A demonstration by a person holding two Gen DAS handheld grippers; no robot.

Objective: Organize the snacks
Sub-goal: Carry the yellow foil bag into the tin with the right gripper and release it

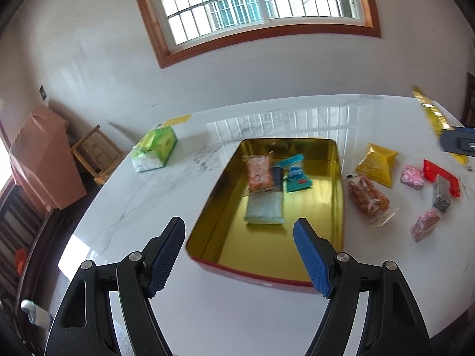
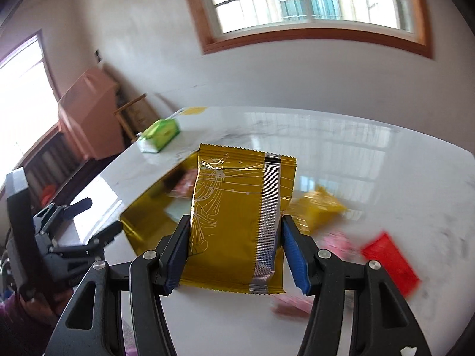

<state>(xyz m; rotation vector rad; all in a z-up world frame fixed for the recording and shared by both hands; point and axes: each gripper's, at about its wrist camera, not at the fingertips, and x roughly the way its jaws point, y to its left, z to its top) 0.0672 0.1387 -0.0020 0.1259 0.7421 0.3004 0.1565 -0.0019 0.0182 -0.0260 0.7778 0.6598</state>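
Note:
A gold tin [image 1: 337, 178] with a red outer rim lies open on the white marble table and holds an orange snack bag [image 1: 259, 173], a teal packet [image 1: 297, 175] and a pale packet [image 1: 265, 209]. My left gripper [image 1: 237, 238] is open and empty, just above the tin's near edge. My right gripper [image 2: 236, 247] is shut on a gold foil packet [image 2: 237, 219], held upright above the table to the right of the tin [image 2: 142, 222]. That packet shows at the far right of the left wrist view [image 1: 430, 112].
Loose snacks lie right of the tin: a yellow bag [image 1: 377, 164], a clear bag of orange snacks [image 1: 368, 198], pink boxes [image 1: 412, 176], a red packet [image 1: 442, 176] and a grey patterned packet [image 1: 441, 197]. A green tissue pack [image 1: 154, 149] sits at the table's far left. A wooden chair [image 1: 95, 154] stands beyond.

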